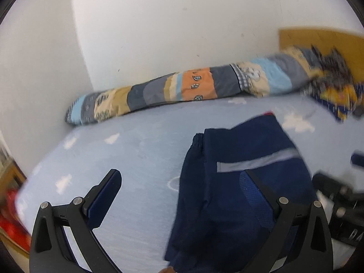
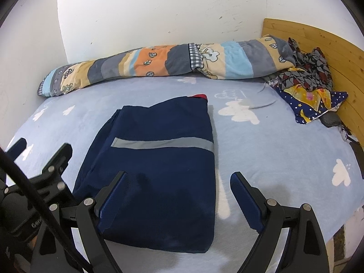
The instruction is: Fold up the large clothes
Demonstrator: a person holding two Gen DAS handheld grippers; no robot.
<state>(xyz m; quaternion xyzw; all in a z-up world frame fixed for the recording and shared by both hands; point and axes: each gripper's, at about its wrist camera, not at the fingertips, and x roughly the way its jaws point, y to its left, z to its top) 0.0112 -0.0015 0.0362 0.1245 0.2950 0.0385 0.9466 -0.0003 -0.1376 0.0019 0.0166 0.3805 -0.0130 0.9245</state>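
Note:
A folded navy garment [image 2: 157,170] with a grey reflective stripe and a red edge at its far end lies flat on the light blue bed sheet [image 2: 273,150]. In the left wrist view the garment [image 1: 238,182] lies to the right. My left gripper [image 1: 182,195] is open and empty, its right finger over the garment's left part. My right gripper [image 2: 179,200] is open and empty above the garment's near right edge. The left gripper also shows at the left of the right wrist view [image 2: 43,154].
A rolled patchwork quilt [image 2: 159,61] lies along the white wall at the back. A pile of patterned clothes [image 2: 307,84] sits by the wooden headboard [image 2: 336,52] at the right. The bed's near right edge [image 2: 341,227] drops off.

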